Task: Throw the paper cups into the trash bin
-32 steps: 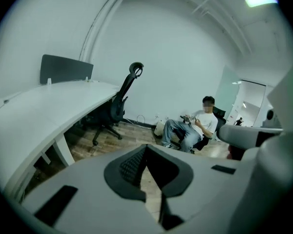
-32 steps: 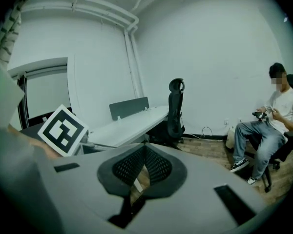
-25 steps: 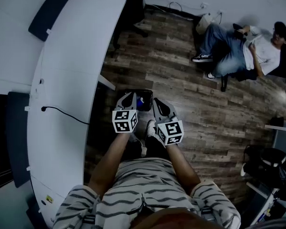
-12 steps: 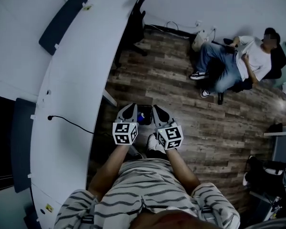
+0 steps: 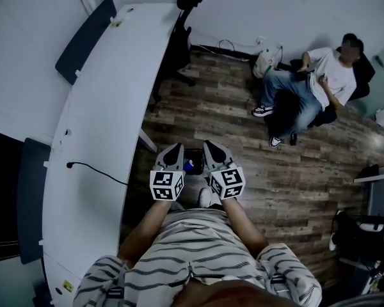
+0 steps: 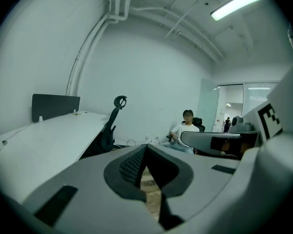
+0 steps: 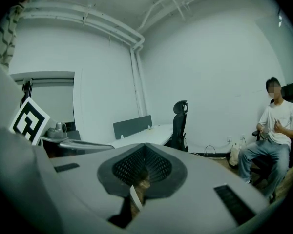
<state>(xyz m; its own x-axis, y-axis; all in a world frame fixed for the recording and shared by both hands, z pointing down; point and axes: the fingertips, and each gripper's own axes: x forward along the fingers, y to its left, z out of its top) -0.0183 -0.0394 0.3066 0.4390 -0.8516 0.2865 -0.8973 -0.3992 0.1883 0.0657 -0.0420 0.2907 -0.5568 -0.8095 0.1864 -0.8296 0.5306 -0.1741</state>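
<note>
I see no paper cup in any view. In the head view a dark open-topped bin (image 5: 192, 160) stands on the wood floor just past the person's shoes, with something blue and white inside. My left gripper (image 5: 175, 148) and right gripper (image 5: 208, 146) hang side by side on either side of it. In the left gripper view the left gripper (image 6: 145, 148) has its jaws shut with nothing between them. In the right gripper view the right gripper (image 7: 145, 146) is also shut. A thin white edge (image 7: 135, 199) shows low in its gap, and I cannot tell what it is.
A long white curved desk (image 5: 102, 107) runs along the left, with a black cable (image 5: 96, 171) and dark divider panels (image 5: 83, 40). A black office chair (image 5: 182, 37) stands at its far end. A person (image 5: 313, 82) sits at the back right. Dark bags (image 5: 365, 229) lie at the right.
Both grippers have risen a little, still side by side and shut. The head view has swung up, so more of the far wall and desk end shows.
</note>
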